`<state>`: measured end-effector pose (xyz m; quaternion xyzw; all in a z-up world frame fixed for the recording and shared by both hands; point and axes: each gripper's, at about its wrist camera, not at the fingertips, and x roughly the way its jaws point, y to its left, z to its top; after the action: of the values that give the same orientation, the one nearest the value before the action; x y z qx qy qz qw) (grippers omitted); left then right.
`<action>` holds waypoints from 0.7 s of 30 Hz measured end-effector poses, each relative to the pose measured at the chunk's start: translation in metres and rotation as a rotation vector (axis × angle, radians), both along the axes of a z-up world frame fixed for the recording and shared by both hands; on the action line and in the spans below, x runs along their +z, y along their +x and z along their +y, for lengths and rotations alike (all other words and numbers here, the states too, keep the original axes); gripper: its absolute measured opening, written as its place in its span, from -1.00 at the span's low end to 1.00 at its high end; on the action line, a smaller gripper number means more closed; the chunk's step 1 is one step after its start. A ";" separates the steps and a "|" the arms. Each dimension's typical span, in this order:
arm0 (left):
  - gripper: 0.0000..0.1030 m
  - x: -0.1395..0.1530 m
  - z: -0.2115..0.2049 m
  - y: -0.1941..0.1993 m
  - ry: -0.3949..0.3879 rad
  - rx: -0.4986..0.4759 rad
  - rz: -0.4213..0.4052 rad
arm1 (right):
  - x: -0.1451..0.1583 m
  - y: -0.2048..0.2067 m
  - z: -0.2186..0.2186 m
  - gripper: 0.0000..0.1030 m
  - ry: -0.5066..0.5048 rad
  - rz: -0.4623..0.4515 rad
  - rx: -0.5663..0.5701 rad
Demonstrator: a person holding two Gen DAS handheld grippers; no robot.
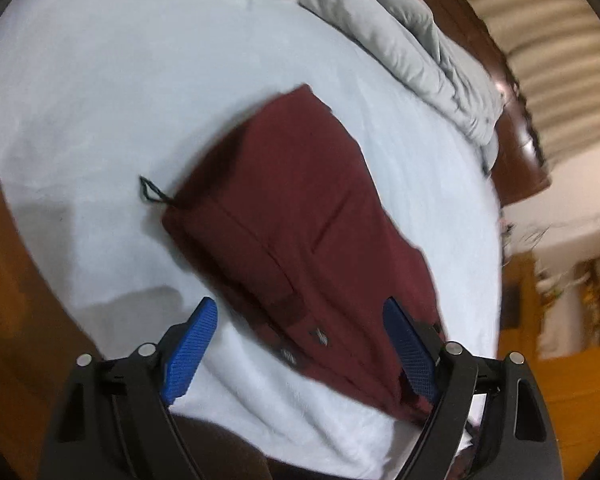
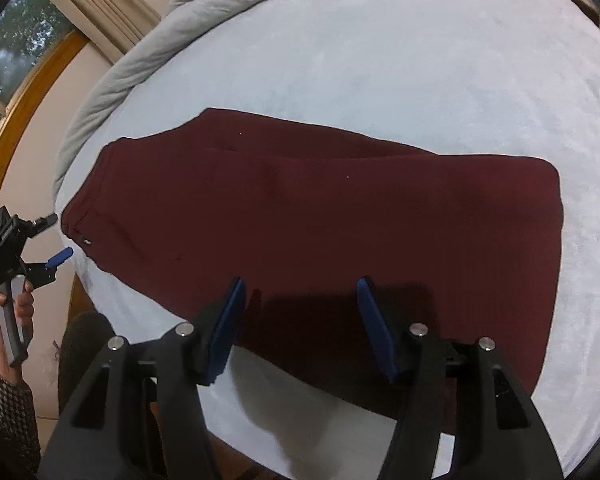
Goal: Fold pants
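Dark red pants (image 2: 320, 220) lie folded flat across the pale blue bed sheet (image 2: 380, 60). In the left wrist view the pants (image 1: 300, 200) run away from me, waistband end nearest, with a dark drawstring loop (image 1: 150, 192) sticking out at the left. My left gripper (image 1: 300, 304) hangs open above the waistband end, nothing between its blue pads (image 1: 188, 352). In the right wrist view the same left gripper (image 2: 60, 237) shows off the bed's left edge, held by a hand (image 2: 12, 304). My right gripper (image 2: 300, 282) hovers open over the pants' near edge, empty.
A rumpled grey duvet (image 1: 400, 28) is bunched along the far side of the bed (image 1: 120, 80), also visible as a grey duvet (image 2: 140, 56) at upper left. A dark wooden headboard (image 1: 512, 120) stands behind it. A window (image 2: 12, 52) with a wooden frame is at far left.
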<state>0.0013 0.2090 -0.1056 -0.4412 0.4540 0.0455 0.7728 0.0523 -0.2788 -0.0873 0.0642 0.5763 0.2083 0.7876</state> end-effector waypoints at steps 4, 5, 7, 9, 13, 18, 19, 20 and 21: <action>0.63 -0.025 0.011 0.002 -0.097 0.042 0.006 | 0.000 0.001 0.005 0.24 0.007 0.004 -0.003; 0.63 -0.028 0.018 0.002 -0.116 0.045 0.000 | -0.002 0.002 0.008 0.25 0.003 0.005 -0.001; 0.63 -0.036 0.021 0.003 -0.134 0.048 -0.012 | -0.003 0.001 0.009 0.26 -0.016 -0.001 0.007; 0.63 -0.043 0.027 0.002 -0.141 0.055 -0.005 | -0.003 -0.002 0.009 0.33 -0.029 -0.008 0.015; 0.48 -0.048 0.031 0.005 -0.187 0.067 -0.038 | -0.005 -0.003 0.015 0.39 -0.055 -0.025 0.035; 0.41 -0.024 0.016 0.013 -0.157 -0.017 -0.157 | -0.007 -0.002 0.014 0.41 -0.051 -0.022 0.026; 0.41 -0.025 0.014 0.020 -0.138 -0.016 -0.139 | -0.007 -0.002 0.014 0.41 -0.050 -0.022 0.024; 0.42 -0.033 0.015 0.024 -0.109 -0.005 -0.077 | -0.007 -0.003 0.013 0.42 -0.050 -0.023 0.025; 0.44 -0.039 0.015 0.027 -0.093 0.002 -0.029 | -0.007 -0.003 0.013 0.43 -0.051 -0.024 0.026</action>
<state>0.0287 0.2238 -0.1450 -0.4778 0.4440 0.0188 0.7577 0.0491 -0.2655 -0.0944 0.0340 0.5727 0.2044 0.7932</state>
